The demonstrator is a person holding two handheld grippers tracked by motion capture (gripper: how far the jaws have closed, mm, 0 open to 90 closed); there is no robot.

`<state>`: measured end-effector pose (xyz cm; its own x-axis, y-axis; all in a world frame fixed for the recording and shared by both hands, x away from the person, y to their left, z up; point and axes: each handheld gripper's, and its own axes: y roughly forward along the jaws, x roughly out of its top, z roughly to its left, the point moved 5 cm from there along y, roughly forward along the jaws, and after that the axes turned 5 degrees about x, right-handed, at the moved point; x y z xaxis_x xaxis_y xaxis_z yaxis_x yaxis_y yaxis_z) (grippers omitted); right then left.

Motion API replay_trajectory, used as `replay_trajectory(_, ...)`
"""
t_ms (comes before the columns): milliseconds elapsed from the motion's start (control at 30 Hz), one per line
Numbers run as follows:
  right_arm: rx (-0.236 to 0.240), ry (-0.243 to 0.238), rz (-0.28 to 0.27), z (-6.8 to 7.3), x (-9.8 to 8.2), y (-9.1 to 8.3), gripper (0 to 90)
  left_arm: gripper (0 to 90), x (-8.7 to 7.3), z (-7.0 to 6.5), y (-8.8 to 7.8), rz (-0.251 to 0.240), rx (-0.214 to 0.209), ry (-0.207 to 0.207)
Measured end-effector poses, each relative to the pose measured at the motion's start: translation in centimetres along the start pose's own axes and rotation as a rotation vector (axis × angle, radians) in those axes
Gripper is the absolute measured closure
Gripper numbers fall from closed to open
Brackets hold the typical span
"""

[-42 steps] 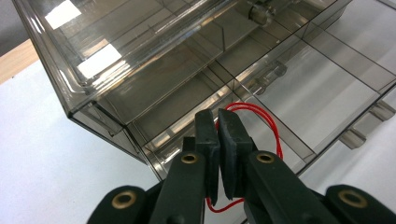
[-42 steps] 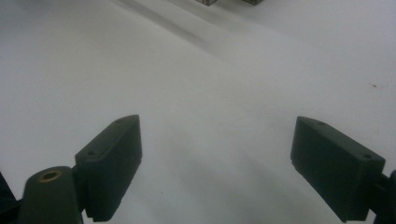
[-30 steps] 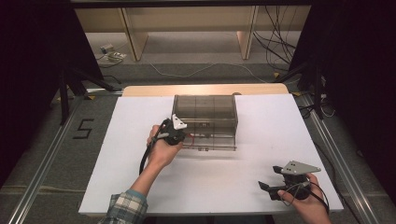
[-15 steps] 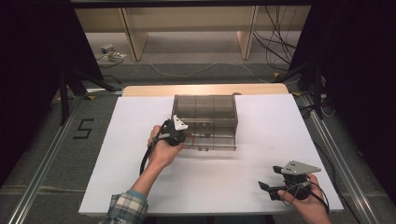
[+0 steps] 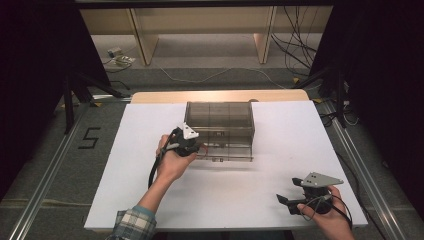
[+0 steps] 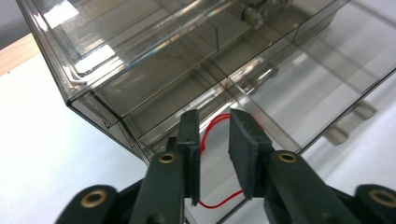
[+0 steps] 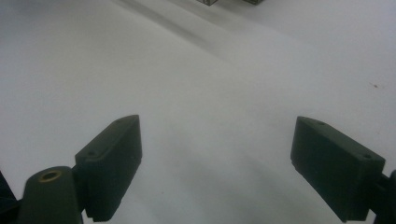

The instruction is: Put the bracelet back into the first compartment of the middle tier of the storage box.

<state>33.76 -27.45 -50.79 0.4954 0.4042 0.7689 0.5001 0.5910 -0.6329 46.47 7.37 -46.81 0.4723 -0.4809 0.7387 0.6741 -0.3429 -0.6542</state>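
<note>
A smoky clear plastic drawer cabinet (image 5: 220, 120) stands mid-table on the white board (image 5: 290, 130). A low drawer (image 5: 227, 151) is pulled out toward me. My left gripper (image 5: 197, 147) is at the cabinet's front left corner, tilted down over that drawer. In the left gripper view its jaws (image 6: 212, 123) stand a narrow gap apart above the drawer (image 6: 299, 88), and a thin red loop (image 6: 208, 129) lies just under and between them. Whether a jaw touches the loop is unclear. My right gripper (image 5: 287, 202) rests low at the front right, wide open (image 7: 217, 163) over bare white surface.
The board's front edge lies close to my right hand (image 5: 325, 225). A wooden tabletop edge (image 5: 220, 96) shows behind the cabinet. Metal rails (image 5: 370, 180) run along both sides, and a "5" (image 5: 89, 137) is marked on the floor at left.
</note>
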Motion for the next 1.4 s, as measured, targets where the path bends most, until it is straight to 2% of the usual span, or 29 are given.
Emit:
replay_trajectory(100, 0.0, 0.0, 0.0, 0.0, 0.0, 0.0, 17.2, 69.7, 0.1, 0.0, -0.4, -0.016, -0.021, -0.03)
replay_trajectory(300, -0.001, 0.001, 0.0, 0.0, 0.0, 0.0, 17.3, 62.5, 0.3, 0.1, -1.1, -0.056, -0.024, -0.076)
replay_trajectory(600, -0.001, 0.0, 0.0, 0.0, 0.0, 0.0, 17.3, 50.8, 0.2, 0.3, -2.2, -0.078, -0.016, -0.109)
replay_trajectory(800, -0.002, 0.0, 0.0, 0.0, 0.0, 0.0, 17.3, 43.5, -0.1, 0.3, -2.9, -0.079, -0.014, -0.117)
replay_trajectory(1000, -0.001, 0.001, 0.006, 0.0, 0.0, 0.0, 17.2, 36.4, -0.7, 0.1, -3.8, -0.08, -0.014, -0.108)
replay_trajectory(1233, 0.0, 0.004, 0.003, 0.0, 0.0, 0.0, 17.3, 30.0, -2.5, 0.0, -4.6, -0.06, -0.016, -0.107)
replay_trajectory(1400, -0.001, 0.002, 0.002, 0.0, 0.0, 0.1, 17.3, 29.0, -4.1, 0.1, -4.9, -0.046, -0.027, -0.11)
